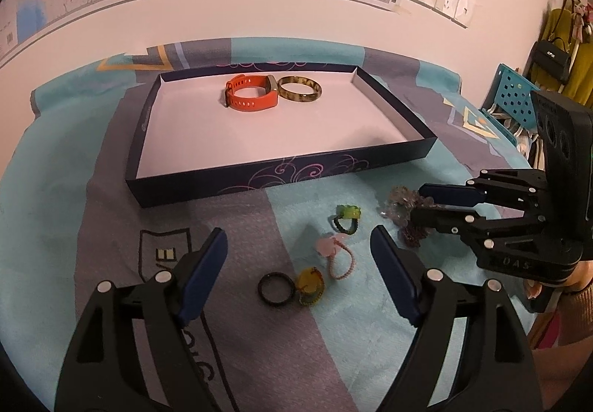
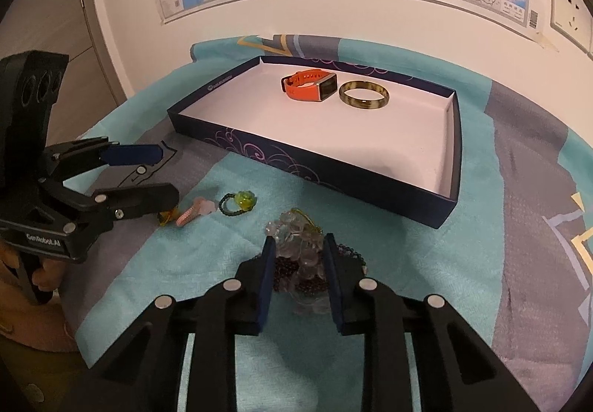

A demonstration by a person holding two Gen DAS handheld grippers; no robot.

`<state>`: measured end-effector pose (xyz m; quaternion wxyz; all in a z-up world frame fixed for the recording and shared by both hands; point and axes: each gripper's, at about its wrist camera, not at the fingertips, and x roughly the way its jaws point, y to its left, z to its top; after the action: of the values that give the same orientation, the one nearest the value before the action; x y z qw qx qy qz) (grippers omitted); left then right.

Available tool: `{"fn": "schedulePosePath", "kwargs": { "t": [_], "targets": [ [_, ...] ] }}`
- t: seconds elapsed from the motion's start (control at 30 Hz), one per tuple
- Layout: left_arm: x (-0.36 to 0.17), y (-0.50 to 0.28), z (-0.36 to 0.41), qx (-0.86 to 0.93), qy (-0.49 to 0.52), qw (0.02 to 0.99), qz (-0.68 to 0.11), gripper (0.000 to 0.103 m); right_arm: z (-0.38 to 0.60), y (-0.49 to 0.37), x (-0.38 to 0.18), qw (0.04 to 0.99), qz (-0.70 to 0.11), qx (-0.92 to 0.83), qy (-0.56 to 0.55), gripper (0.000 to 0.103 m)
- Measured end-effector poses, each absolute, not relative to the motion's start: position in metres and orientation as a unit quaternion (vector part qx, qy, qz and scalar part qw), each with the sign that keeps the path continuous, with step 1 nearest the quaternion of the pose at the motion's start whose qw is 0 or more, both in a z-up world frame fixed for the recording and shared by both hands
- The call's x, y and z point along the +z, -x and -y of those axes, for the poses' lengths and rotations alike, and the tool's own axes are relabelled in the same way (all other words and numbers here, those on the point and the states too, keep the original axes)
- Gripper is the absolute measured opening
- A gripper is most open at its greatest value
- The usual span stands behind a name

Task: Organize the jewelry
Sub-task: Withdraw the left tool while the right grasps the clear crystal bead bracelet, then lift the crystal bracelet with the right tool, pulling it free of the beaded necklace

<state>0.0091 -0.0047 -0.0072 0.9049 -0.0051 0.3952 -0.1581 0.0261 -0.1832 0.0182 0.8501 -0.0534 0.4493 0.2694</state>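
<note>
My right gripper (image 2: 298, 256) is down over the heap of clear crystal beads and dark bead strands (image 2: 302, 252) on the teal-and-grey towel (image 2: 207, 256), just in front of the near wall of the shallow navy cardboard box with the white floor (image 2: 450, 152). Its jaws are narrowed, one pad on each side of the heap. Pads look to be at the beads, but I can't tell if they're biting yet, esp. w/ loose strands spilling out the right side.

My left gripper (image 1: 298, 252) hovers w/ jaws spread wide and nothing in them, above the small stuff: a black ring (image 1: 276, 289), an amber-yellow charm on a thin loop (image 1: 310, 285), a pink beaded loop with a pale pink charm (image 1: 335, 256) and a green charm on a dark bead ring (image 1: 346, 217).

Already in the box, at the far end: an orange silicone smartwatch band (image 2: 307, 86) and a mottled tortoiseshell bangle (image 2: 364, 95), side by side, nearly touching.

To do this step well, imo: squeeze on the thick middle of the heap, not a stray strand, else half of it trails behind. Lift slow, check the dark strands come along, clear the near wall w/ margin, then set down on bare white floor in front of the watch and bangle. Left should wait so the two grippers don't crowd each other, then take the black ring or the charms one at a time.
</note>
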Motion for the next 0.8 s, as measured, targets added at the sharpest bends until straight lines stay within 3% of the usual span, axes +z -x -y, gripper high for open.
{"fn": "schedulePosePath", "kwargs": {
  "t": [0.03,0.07,0.13,0.47,0.8],
  "targets": [
    [-0.008,-0.009,0.005,-0.158,0.005,0.905,-0.396,0.078,0.183,-0.026,0.019,0.85,-0.449,0.27,0.051,0.022],
    [-0.008,-0.008,0.005,-0.158,0.006,0.904,-0.396,0.078,0.184,-0.026,0.019,0.851,-0.448,0.27,0.049,0.012],
    [-0.008,-0.008,0.004,-0.159,0.01,0.904,-0.398,0.078,0.187,-0.026,0.022,0.852,-0.447,0.272,0.041,0.008],
    [-0.008,-0.005,0.002,-0.163,0.011,0.904,-0.395,0.078,0.216,-0.029,0.052,0.855,-0.416,0.301,-0.068,0.008],
    [-0.011,-0.002,-0.001,-0.173,0.014,0.899,-0.402,0.078,0.227,-0.024,0.089,0.857,-0.377,0.333,-0.111,0.008]
  ]
}}
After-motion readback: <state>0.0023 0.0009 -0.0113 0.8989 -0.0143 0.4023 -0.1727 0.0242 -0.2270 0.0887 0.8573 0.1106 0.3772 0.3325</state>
